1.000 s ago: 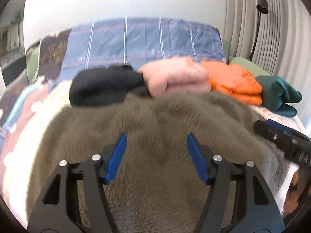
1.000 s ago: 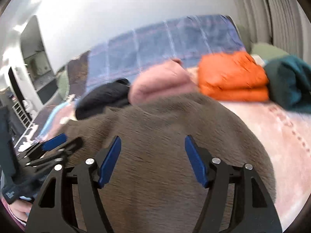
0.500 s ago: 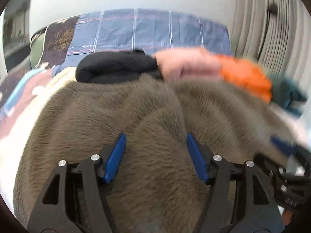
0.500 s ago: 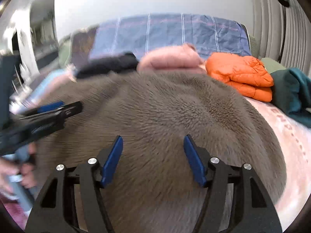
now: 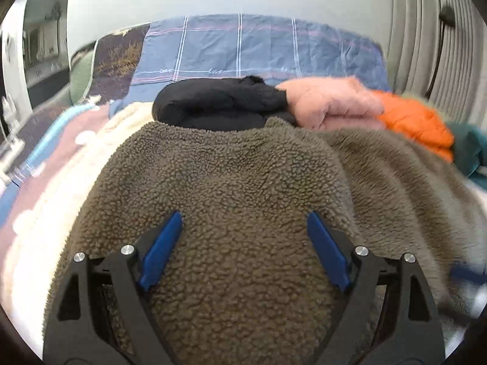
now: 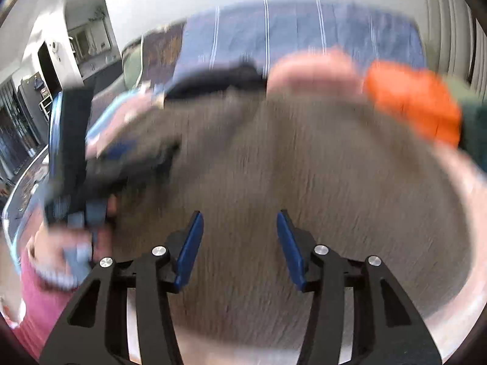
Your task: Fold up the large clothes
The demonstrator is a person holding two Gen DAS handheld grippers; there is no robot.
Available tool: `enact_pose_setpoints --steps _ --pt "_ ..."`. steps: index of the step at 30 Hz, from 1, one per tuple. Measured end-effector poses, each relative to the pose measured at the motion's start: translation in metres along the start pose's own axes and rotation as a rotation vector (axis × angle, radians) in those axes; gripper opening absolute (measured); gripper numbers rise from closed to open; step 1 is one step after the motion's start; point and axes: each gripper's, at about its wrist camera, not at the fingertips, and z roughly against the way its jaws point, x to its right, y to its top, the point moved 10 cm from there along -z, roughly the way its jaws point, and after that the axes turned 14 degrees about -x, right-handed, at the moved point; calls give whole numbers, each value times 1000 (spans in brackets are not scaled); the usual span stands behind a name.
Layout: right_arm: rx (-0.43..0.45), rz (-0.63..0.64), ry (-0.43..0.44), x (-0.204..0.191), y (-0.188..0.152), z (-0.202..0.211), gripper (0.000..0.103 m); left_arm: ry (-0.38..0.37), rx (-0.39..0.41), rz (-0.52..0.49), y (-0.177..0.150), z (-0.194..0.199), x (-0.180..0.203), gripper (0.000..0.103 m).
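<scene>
My left claw (image 5: 243,231) spread wide, jaws just been opening, brown fleece (image 5: 231,188) under and between pads, not pinched. My right claw (image 6: 239,237) half open, jaws just been closing, nothing clamped; fleece (image 6: 304,164) below, badly blurred. Fleece fills bed centre, near edge cut off by frame. At 12 o'clock: black garment (image 5: 219,106), pink one (image 5: 331,103), orange jacket (image 5: 417,121) at 1, teal one (image 5: 470,149) at 3, partly cut off. Right view, 9 o'clock: left claw (image 6: 127,158) smeared, hand (image 6: 54,243) unclear.

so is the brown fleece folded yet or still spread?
Partly folded: the brown fleece has one flap turned over, curly lining up; the rest lies spread on the bed.
</scene>
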Motion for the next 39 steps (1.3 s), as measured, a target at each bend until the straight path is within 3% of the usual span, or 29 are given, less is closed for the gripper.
enact_pose_setpoints --steps 2,3,5,6,8,13,14,18,20,22,23,24,25,31,39 --pt "80 47 -87 0 38 5 51 -27 2 41 0 6 -8 86" --pt "72 37 -98 5 49 -2 51 -26 -2 45 -3 10 -12 86" --pt "-68 -12 -91 23 55 -48 52 -18 -11 15 -7 13 -12 86" --pt "-217 -38 -75 36 43 -96 56 -9 -11 -2 -7 12 -11 87" --pt "-180 -7 -64 38 44 -114 58 6 -20 -32 -12 13 -9 88" --pt "-238 -12 -118 20 65 -92 53 -31 -15 -22 -18 20 -12 89" --pt "-226 -18 -103 21 71 -86 47 -59 -12 -4 -17 23 -14 88" --pt "-68 39 -99 14 125 -60 47 -64 11 56 -14 34 -29 89" --pt "-83 -4 -98 27 141 -85 47 -58 27 82 -12 40 -40 91" --pt "-247 -113 -89 54 122 -152 47 -71 11 110 -13 37 -48 91" --pt "-276 -152 -47 62 114 -173 49 -84 -13 130 -15 32 -52 91" --pt "-232 -201 17 66 115 -177 49 -95 -30 139 -16 28 -54 91" --pt "-219 -205 22 66 118 -171 49 -96 -39 140 -17 25 -54 91" --pt "-203 -182 0 63 117 -169 49 -38 -32 83 -18 23 -45 93" --pt "-205 -165 -29 55 117 -171 50 -47 -26 91 -18 24 -47 94"
